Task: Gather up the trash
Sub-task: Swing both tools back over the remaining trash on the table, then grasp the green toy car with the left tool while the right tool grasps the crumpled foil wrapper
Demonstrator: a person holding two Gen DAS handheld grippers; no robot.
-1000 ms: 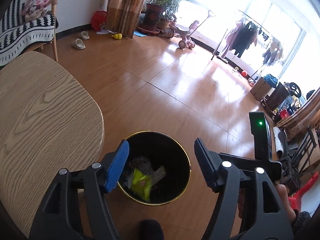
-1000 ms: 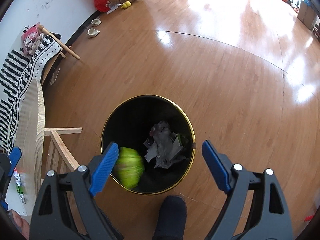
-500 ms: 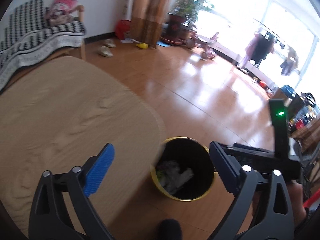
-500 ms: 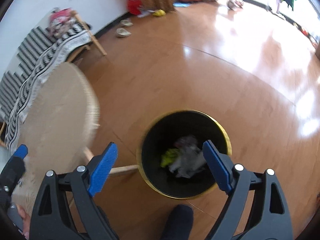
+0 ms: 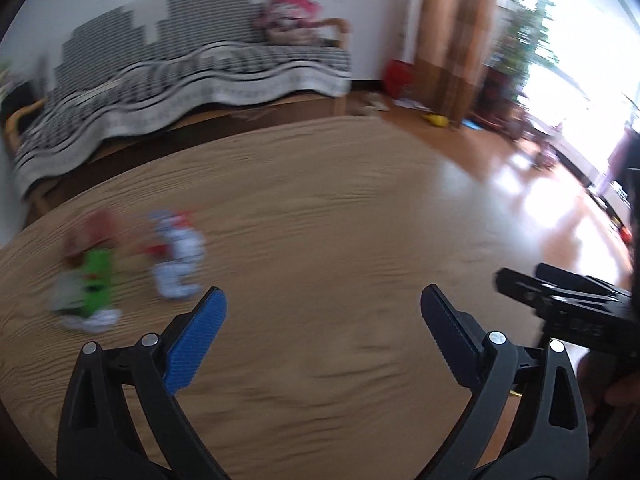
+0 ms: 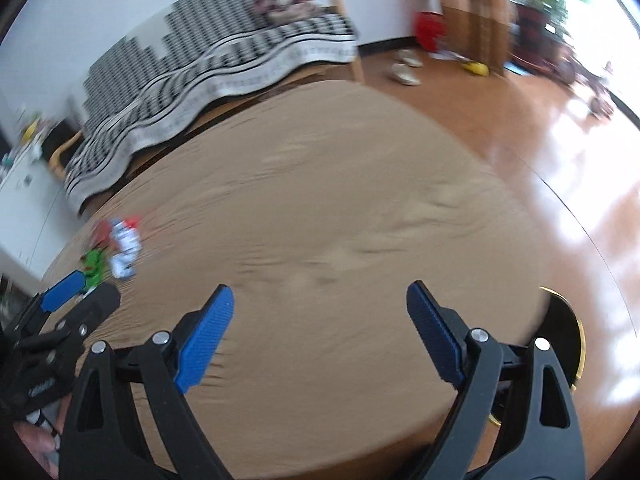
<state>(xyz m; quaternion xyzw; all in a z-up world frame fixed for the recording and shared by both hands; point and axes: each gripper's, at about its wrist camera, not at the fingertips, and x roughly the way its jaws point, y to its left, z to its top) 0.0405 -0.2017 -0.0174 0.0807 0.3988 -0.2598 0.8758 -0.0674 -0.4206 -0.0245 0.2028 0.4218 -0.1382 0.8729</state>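
Both views are motion-blurred. Crumpled wrappers lie together at the left of the round wooden table (image 5: pixel 340 208): a green one (image 5: pixel 94 280), a white-and-blue one (image 5: pixel 178 256) and a reddish one (image 5: pixel 94 228). In the right wrist view the green (image 6: pixel 94 260) and white (image 6: pixel 124 248) wrappers show at far left. My left gripper (image 5: pixel 322 292) hangs open and empty over the table, right of the wrappers. My right gripper (image 6: pixel 320 288) is open and empty above the table's middle. The black, gold-rimmed bin (image 6: pixel 576 336) peeks from behind the table's right edge.
A sofa with a black-and-white striped throw (image 5: pixel 192 76) stands behind the table, with a pink soft toy (image 5: pixel 292 12) on it. Slippers (image 6: pixel 404 68), a red item (image 6: pixel 430 30), curtains and plants line the far wall. Glossy wood floor (image 6: pixel 560 152) spreads to the right.
Both grippers swung away from the bin on the floor and up over the table. The green trash fell from the right gripper into the bin. The left jaws spread wider.
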